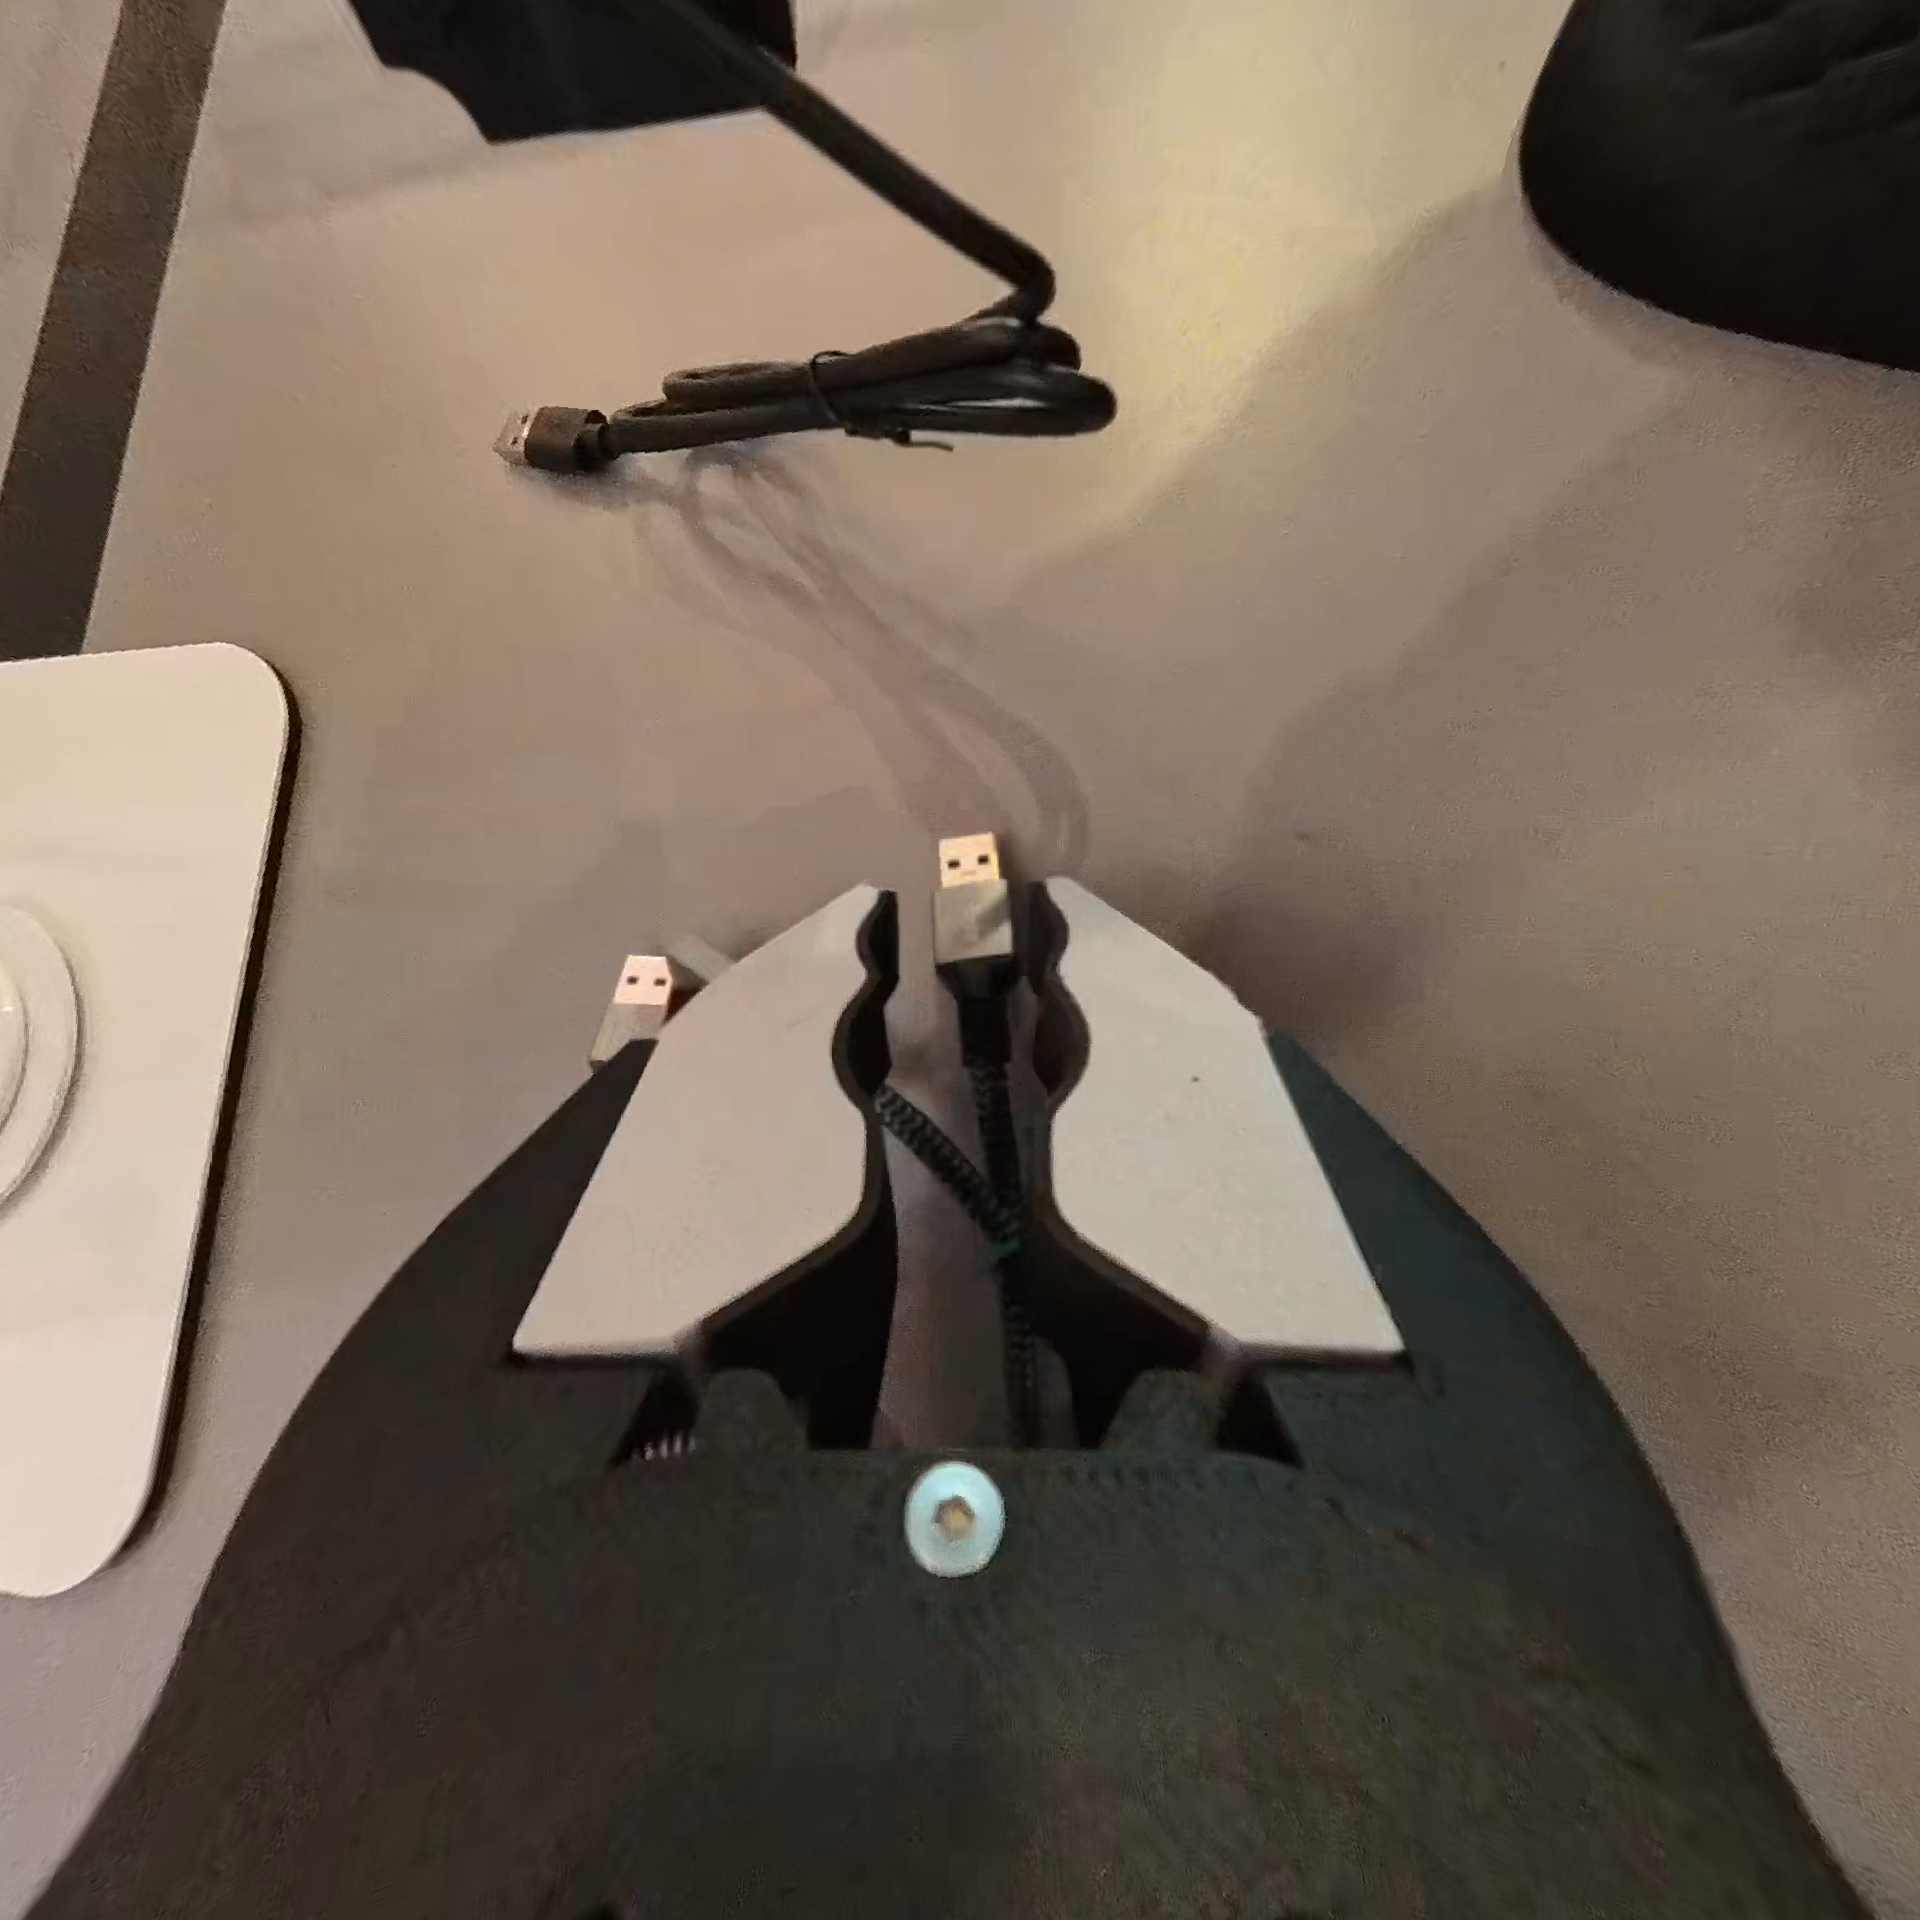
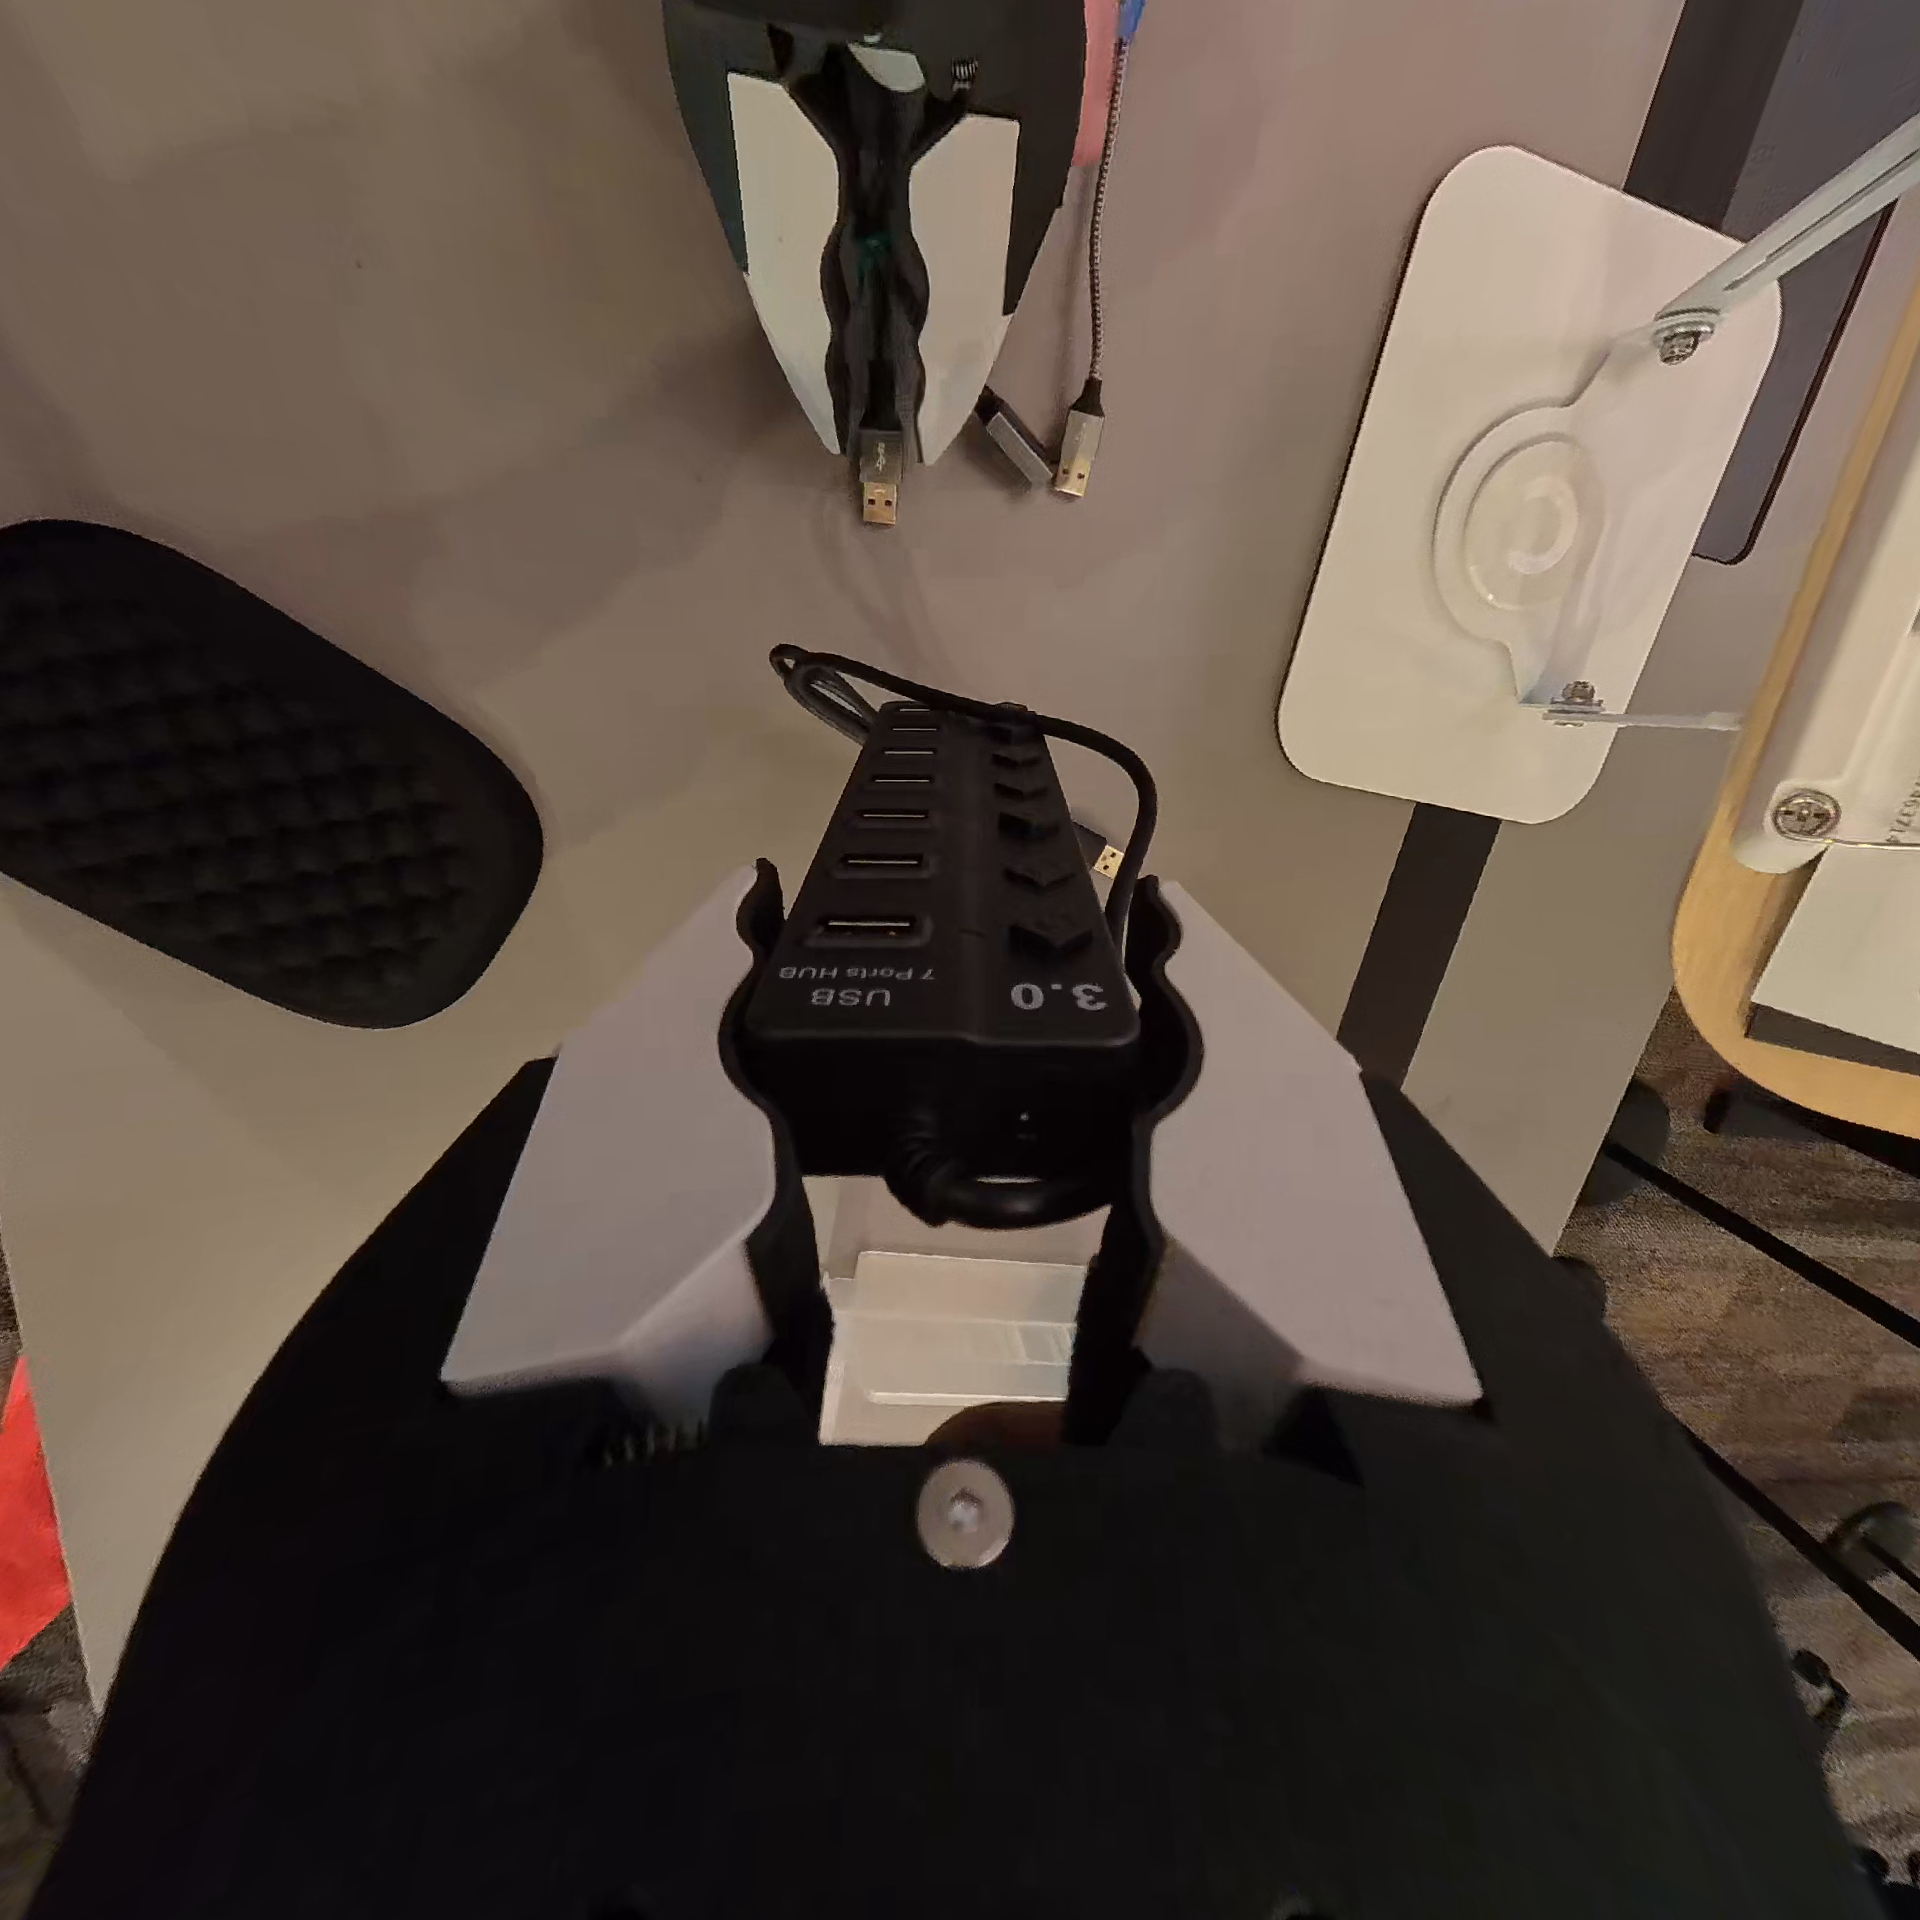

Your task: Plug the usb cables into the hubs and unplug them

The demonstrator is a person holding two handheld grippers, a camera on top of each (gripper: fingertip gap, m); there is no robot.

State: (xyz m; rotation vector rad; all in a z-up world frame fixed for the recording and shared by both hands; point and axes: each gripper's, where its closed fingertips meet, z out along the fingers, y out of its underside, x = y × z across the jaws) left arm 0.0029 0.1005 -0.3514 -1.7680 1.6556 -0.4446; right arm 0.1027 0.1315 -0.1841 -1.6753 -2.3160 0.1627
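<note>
The left tool (image 1: 971, 883) is clamped on a braided cable's plug (image 1: 972, 899), its metal tip poking out over the grey tabletop (image 1: 1455, 727). Only the right wrist view shows the black hub (image 2: 935, 904), pinched in the right tool (image 2: 951, 904) above that tabletop. Count there: three loose-looking plugs, one hub, one black mat (image 2: 239, 779).

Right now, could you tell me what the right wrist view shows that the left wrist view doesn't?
Only the right wrist view shows the black USB hub clamped in the right gripper, with every visible port empty. Only the left wrist view shows the tied black cable bundle. Both show the left gripper shut on the braided USB cable, and the white base plate.
</note>
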